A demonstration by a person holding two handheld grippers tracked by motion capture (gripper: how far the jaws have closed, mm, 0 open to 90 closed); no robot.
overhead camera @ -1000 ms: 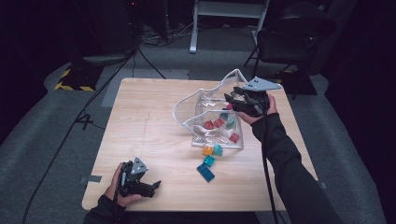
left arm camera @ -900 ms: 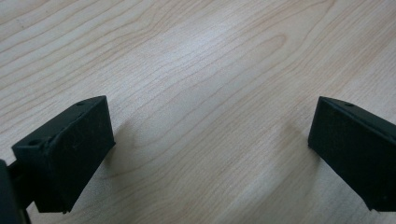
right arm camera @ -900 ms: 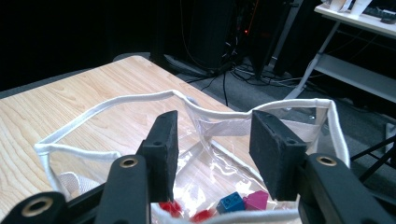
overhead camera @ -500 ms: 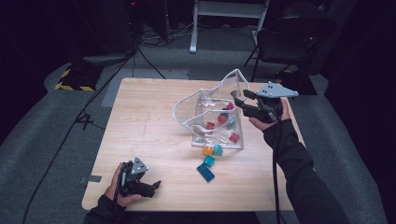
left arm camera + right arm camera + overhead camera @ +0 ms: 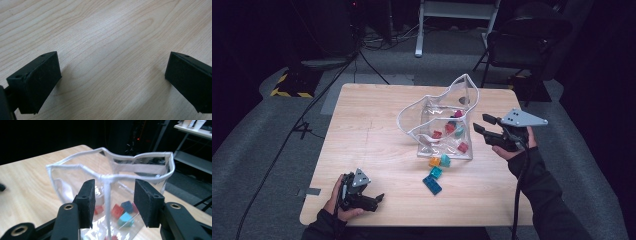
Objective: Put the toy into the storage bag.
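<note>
Clear pouch point(image 5: 439, 122) sits mid-table toward the right, w/ small blocks point(image 5: 449, 131) inside: thin, floppy, light, prob slippery. Best hold = stiffer white seam/rim. Right gripper point(image 5: 112, 203) jaws apart, straddling the corner seam, not pinching. Left gripper point(image 5: 374, 201) near-left, jaws wide, empty.

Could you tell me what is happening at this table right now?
A person works with two handheld grippers at a wooden table. The right gripper, fingers apart and holding nothing, sits just beside a clear plastic bag with coloured blocks inside. More blocks lie on the table in front of the bag. The left gripper rests open near the table's front edge.
</note>
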